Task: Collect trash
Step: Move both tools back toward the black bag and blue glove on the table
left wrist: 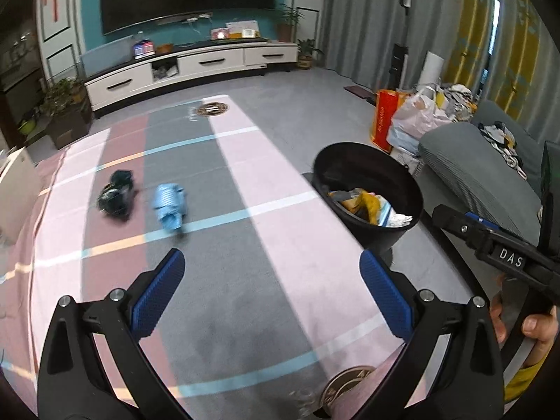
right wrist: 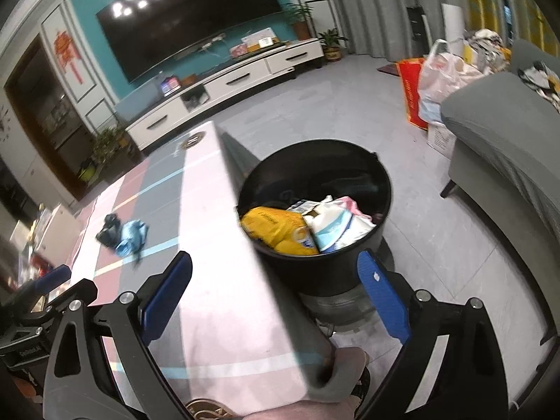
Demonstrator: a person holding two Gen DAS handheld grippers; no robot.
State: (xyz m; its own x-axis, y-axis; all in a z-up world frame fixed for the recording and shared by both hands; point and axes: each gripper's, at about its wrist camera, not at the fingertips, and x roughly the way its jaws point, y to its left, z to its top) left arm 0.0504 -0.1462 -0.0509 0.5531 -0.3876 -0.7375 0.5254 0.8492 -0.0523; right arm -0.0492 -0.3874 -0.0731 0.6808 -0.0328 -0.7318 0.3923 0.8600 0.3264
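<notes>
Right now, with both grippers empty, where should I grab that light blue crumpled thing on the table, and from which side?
Take the light blue crumpled piece across its narrower middle, coming down from above with the open left gripper. It lies flat and long on the table cover, so its bunched sides offer something to pinch. Stay off its left side: the dark crumpled item sits close there.

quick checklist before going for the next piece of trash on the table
1. Left gripper open, nothing in it: ok.
2. Right gripper open, nothing in it: ok.
3. Trash left on the striped cloth: a black item and a light blue item, side by side: ok.
4. Path from the left gripper to both items is bare cloth: ok.
5. Black bin beside the table has room: ok.
6. Whether the two items touch: cannot tell, blurred.
</notes>
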